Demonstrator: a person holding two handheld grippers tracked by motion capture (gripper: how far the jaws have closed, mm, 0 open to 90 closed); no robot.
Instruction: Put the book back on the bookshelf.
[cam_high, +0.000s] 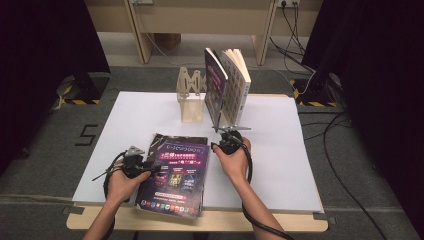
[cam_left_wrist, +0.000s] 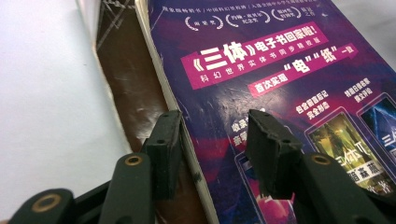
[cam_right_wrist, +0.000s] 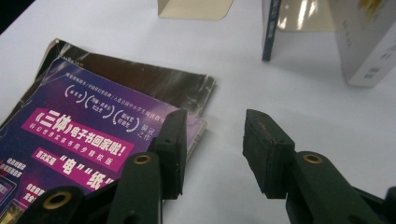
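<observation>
A purple-covered book (cam_high: 175, 172) (cam_left_wrist: 280, 56) (cam_right_wrist: 70, 140) lies flat at the table's front, on top of a dark brown book (cam_high: 176, 138) (cam_left_wrist: 130, 84) (cam_right_wrist: 154, 79). My left gripper (cam_high: 151, 168) (cam_left_wrist: 212, 121) is at the purple book's left edge. Its jaws straddle that edge, one beside the pages and one over the cover, and I see no pad pressing. My right gripper (cam_high: 226, 137) (cam_right_wrist: 215, 119) hovers low over bare table, just right of the purple book's far right corner. It stands open with nothing between its jaws.
A wooden bookstand (cam_high: 191, 97) (cam_right_wrist: 194, 8) stands at the back of the white tabletop (cam_high: 280, 150). Right of it, a dark purple book (cam_high: 215, 87) (cam_right_wrist: 273, 28) and a white book (cam_high: 237, 85) (cam_right_wrist: 364, 42) stand upright, leaning together. Cables run across the floor at right.
</observation>
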